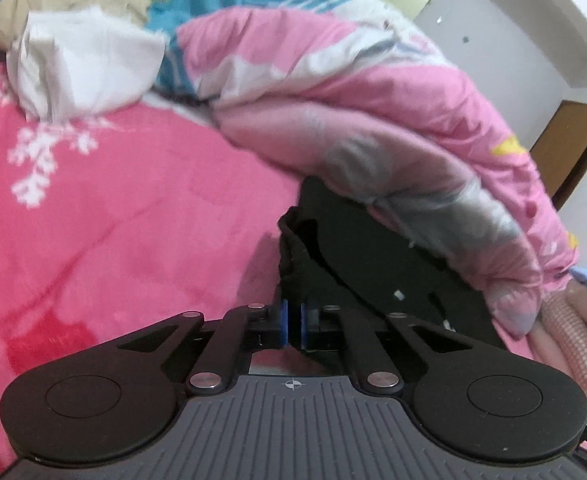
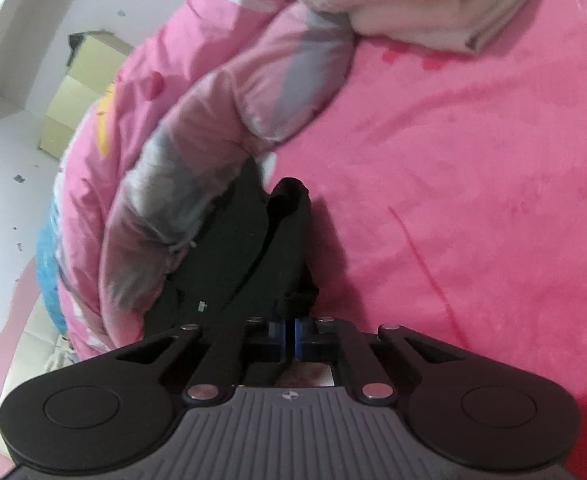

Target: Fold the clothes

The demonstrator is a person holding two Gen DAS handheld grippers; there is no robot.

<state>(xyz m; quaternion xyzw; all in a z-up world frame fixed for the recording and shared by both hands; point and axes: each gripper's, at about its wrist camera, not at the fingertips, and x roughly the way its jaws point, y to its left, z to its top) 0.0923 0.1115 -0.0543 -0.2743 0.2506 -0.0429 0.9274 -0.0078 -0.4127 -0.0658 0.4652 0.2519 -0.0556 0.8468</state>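
The quilt (image 1: 373,112) hides much of the black garment (image 1: 357,240).

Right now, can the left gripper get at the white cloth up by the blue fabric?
Probably not yet. The left gripper is shut on the black garment. The white cloth lies well beyond it across bare pink bedding, so the path looks clear, but it would have to let go first.
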